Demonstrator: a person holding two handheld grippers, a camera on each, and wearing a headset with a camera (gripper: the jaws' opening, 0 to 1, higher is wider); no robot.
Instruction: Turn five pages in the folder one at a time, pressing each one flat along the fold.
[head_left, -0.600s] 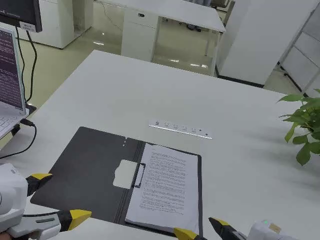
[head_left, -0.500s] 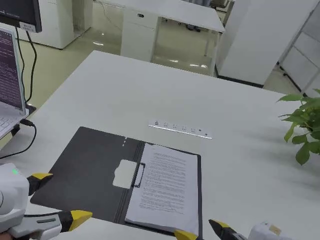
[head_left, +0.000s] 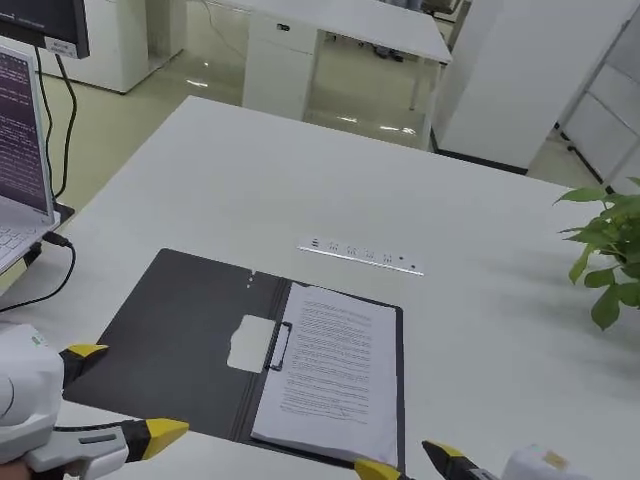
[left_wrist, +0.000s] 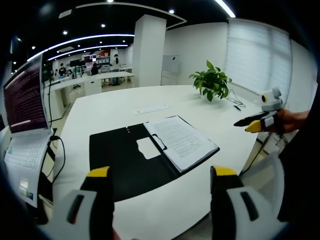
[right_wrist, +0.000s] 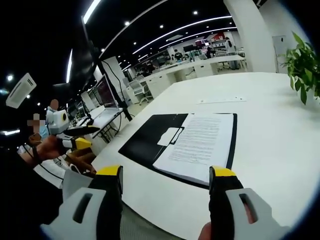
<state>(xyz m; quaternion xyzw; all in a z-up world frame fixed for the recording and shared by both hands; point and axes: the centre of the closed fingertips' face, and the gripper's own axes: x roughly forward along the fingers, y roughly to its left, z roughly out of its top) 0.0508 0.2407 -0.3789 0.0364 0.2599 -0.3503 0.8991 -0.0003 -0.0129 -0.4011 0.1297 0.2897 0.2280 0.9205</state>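
A black folder lies open on the white table, with a stack of printed pages clipped on its right half. The pages lie flat. My left gripper hovers open off the folder's near left corner, with nothing between its yellow-tipped jaws. My right gripper is open too, just short of the pages' near right corner. In the left gripper view, the open left gripper faces the folder and pages. In the right gripper view, the open right gripper faces the pages.
A laptop with a black cable sits at the table's left edge. A power strip is set into the table just beyond the folder. A potted plant stands at the right.
The head view has shifted slightly. Both grippers stay open near the table's front edge, and the pages have not moved.
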